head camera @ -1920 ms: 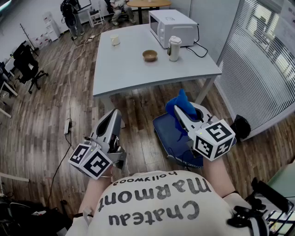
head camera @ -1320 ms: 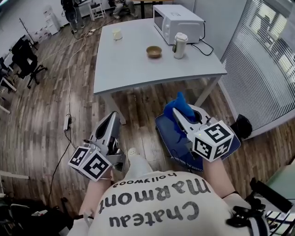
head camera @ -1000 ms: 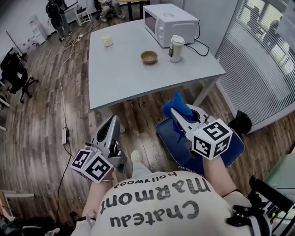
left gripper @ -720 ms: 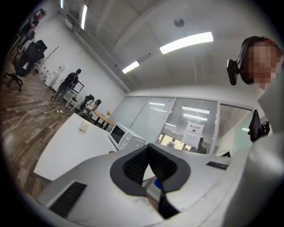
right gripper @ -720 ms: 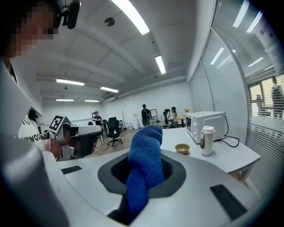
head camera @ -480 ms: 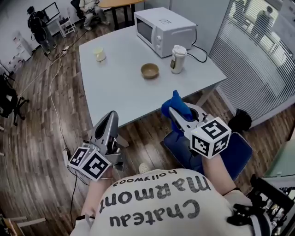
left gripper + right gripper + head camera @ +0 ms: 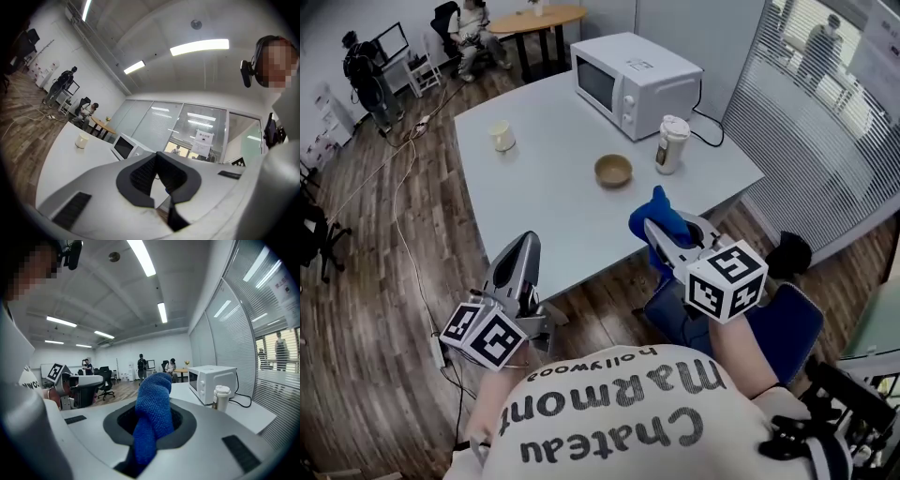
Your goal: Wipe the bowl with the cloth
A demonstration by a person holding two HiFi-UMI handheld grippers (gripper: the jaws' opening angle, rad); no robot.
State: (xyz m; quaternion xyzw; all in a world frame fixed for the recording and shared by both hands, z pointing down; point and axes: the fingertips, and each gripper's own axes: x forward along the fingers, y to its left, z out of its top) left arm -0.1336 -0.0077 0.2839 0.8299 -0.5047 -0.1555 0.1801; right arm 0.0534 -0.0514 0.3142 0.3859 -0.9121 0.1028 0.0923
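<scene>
A small tan bowl (image 7: 613,171) stands on the grey table (image 7: 553,202), in front of the microwave. My right gripper (image 7: 656,228) hangs over the table's near edge, short of the bowl, shut on a blue cloth (image 7: 657,208) that sticks up out of its jaws. In the right gripper view the blue cloth (image 7: 152,416) fills the middle and hides the bowl. My left gripper (image 7: 524,246) is lower left, at the table's front edge, shut with nothing in it. In its own view the left gripper (image 7: 156,157) has its pads together.
On the table stand a white microwave (image 7: 633,70), a lidded tumbler (image 7: 672,144) right of the bowl and a small cup (image 7: 501,137) at far left. A blue chair (image 7: 783,321) sits at my right, below the table. People sit at a round table (image 7: 532,17) far back.
The table with the bowl has come nearer and lower in the head view. Both grippers keep their pose, now reaching the table's near edge; the cloth stays gripped.
</scene>
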